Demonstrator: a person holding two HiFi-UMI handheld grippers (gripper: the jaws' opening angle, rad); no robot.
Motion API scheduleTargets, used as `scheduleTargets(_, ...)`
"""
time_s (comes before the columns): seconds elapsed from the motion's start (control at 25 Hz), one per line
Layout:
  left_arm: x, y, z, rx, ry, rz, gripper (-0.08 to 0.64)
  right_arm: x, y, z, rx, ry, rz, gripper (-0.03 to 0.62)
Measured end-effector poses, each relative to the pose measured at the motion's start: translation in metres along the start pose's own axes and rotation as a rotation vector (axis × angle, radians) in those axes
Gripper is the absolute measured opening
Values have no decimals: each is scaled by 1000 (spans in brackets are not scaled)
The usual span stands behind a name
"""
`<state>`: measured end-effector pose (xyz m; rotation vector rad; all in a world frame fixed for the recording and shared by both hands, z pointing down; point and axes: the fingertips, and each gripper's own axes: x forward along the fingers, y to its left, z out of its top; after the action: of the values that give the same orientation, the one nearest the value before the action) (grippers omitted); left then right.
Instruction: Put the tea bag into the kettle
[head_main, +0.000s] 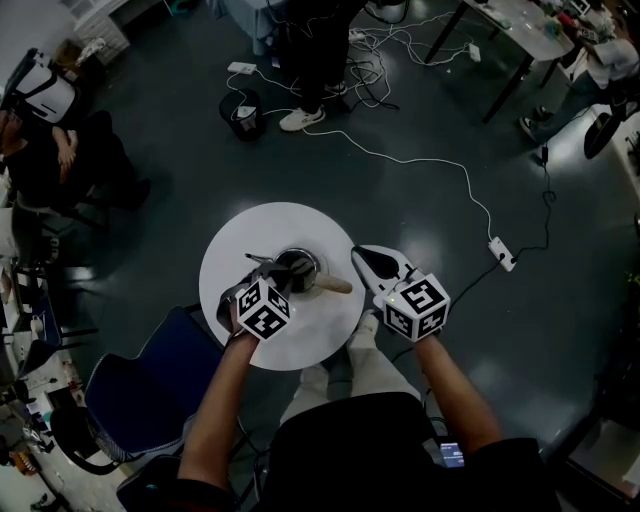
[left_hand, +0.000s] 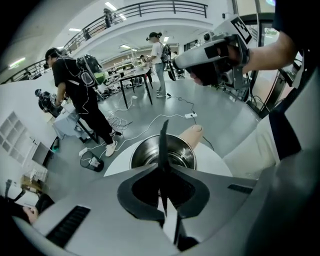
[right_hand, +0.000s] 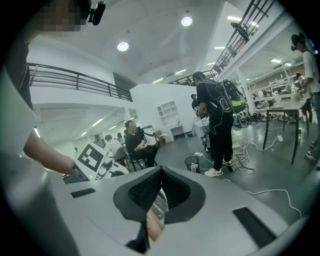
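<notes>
Left gripper (left_hand: 164, 126) just beside kettle (left_hand: 145, 159)

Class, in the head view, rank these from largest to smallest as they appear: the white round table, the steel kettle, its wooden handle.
1. white round table
2. steel kettle
3. wooden handle

The left claw (left_hand: 164, 126) hides the middle of the kettle (left_hand: 144, 156).

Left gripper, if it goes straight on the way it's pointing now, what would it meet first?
Most likely the kettle: the left gripper, fingers closed, aims at its open steel mouth on the round table. Depth is unclear, so the rim or the inner wall could come first.
</notes>
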<state>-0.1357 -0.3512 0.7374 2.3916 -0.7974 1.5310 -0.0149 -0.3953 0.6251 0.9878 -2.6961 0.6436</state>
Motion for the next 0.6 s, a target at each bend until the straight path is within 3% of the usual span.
scheduleTargets(0.6,29,-1,-4,152,104,-20,15,-2,4,-25,32,21,4,17)
